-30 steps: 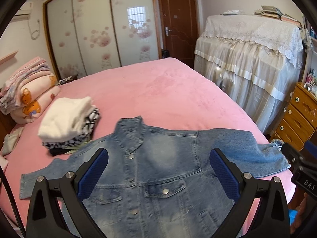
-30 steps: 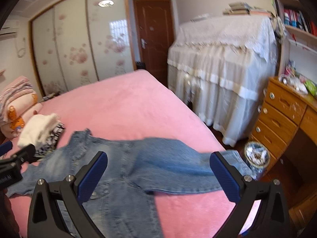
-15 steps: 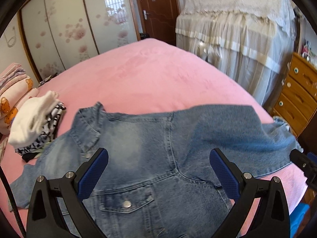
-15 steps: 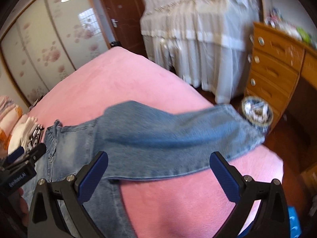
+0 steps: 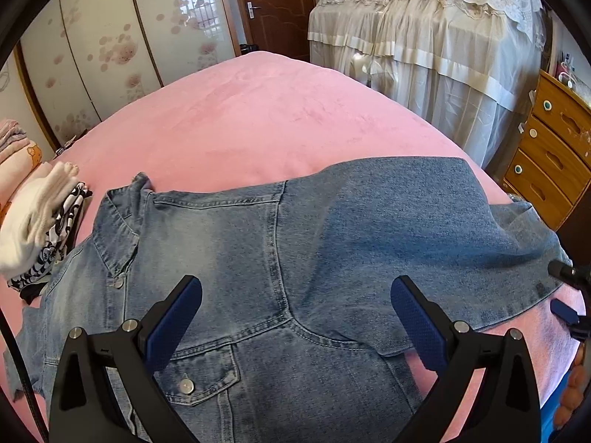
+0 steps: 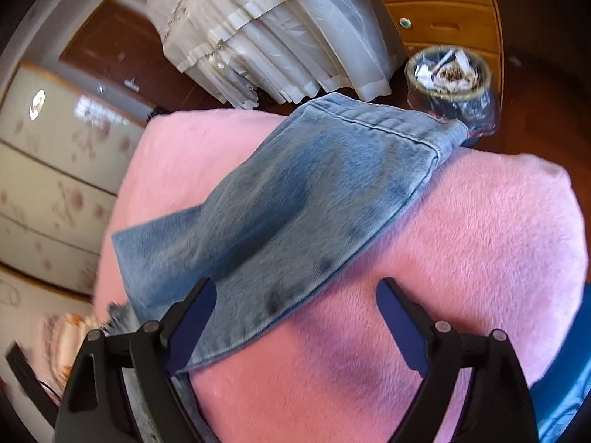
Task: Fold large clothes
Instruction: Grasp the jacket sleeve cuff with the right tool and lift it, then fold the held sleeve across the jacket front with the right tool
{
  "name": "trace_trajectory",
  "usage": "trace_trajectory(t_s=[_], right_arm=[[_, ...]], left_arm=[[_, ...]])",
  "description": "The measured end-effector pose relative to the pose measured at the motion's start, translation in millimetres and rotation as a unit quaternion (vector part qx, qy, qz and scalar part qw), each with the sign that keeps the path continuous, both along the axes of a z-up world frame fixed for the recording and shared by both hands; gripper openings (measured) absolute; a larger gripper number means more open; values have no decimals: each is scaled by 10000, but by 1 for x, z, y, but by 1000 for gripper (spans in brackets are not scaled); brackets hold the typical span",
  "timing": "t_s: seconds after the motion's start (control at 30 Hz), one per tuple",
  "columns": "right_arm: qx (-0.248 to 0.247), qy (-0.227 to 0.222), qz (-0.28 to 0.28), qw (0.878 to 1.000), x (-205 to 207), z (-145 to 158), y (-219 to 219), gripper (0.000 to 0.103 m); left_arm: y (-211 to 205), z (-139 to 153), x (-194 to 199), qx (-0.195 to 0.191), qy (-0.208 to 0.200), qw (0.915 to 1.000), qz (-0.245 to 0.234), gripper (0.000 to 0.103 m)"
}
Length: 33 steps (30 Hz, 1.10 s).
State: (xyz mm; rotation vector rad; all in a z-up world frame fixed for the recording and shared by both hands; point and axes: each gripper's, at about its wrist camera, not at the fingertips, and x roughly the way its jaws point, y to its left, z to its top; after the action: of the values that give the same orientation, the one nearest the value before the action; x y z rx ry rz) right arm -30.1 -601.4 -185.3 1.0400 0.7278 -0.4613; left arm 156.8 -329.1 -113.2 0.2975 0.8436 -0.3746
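Since a second ago, both cameras have been brought down closer over the denim jacket, and the right view has been tilted steeply. No fold is seen yet: the jacket lies spread front-up on the pink bed. Left gripper is held spread above the chest. Right gripper is held spread and empty, the sleeve ahead of its jaws.
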Motion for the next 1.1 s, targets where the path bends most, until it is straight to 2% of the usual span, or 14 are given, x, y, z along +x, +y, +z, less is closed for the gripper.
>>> trace_trajectory(t_s=[0.1, 0.13, 0.2, 0.27, 0.3, 0.37, 0.4, 0.47, 0.57, 0.7, 0.83, 0.93, 1.0, 1.1], right_arm=[[29, -156, -101, 9998, 3, -1, -6, 88], [17, -189, -152, 9997, 5, -2, -8, 82], [-22, -140, -251, 9996, 12, -4, -13, 61], [13, -81, -326, 9994, 16, -8, -20, 12], [64, 27, -392, 9992, 18, -12, -26, 6], [44, -41, -454, 9989, 18, -7, -28, 5], [-197, -47, -471, 9987, 19, 3, -23, 5], [-956, -106, -341, 9948, 25, 36, -5, 3], [-1966, -505, 157, 9791, 43, 96, 40, 3], [-3127, -1149, 1373, 9328, 83, 165, 129, 3], [-3551, -1543, 2851, 8768, 126, 185, 229, 3], [-3597, -1357, 3939, 8349, 154, 162, 299, 4], [-3370, -1114, 4594, 8142, 162, 132, 332, 5], [-3113, -692, 5237, 7899, 160, 84, 370, 18]], left_arm=[[1, -1, 0, -67, 96, 9999, 9, 101], [1, -1, 0, -86, 125, 9999, 7, 101], [4, -1, -1, -135, 188, 9997, 3, 101], [7, 1, -4, -158, 206, 9997, 10, 101], [10, 3, -5, -190, 207, 9996, 10, 101], [18, 8, -8, -273, 171, 9995, 33, 101], [24, 12, -9, -353, 129, 9993, 40, 101], [36, 18, -12, -481, 84, 9988, 52, 101], [63, 30, -14, -740, 170, 9970, 124, 101], [120, 43, -12, -1121, 301, 9915, 580, 101], [183, 42, -1, -1298, 418, 9835, 1185, 101], [228, 30, 6, -1136, 542, 9781, 1659, 101], [248, 17, 10, -1088, 757, 9746, 1804, 101], [272, -10, 13, -1155, 1169, 9686, 1865, 101]])
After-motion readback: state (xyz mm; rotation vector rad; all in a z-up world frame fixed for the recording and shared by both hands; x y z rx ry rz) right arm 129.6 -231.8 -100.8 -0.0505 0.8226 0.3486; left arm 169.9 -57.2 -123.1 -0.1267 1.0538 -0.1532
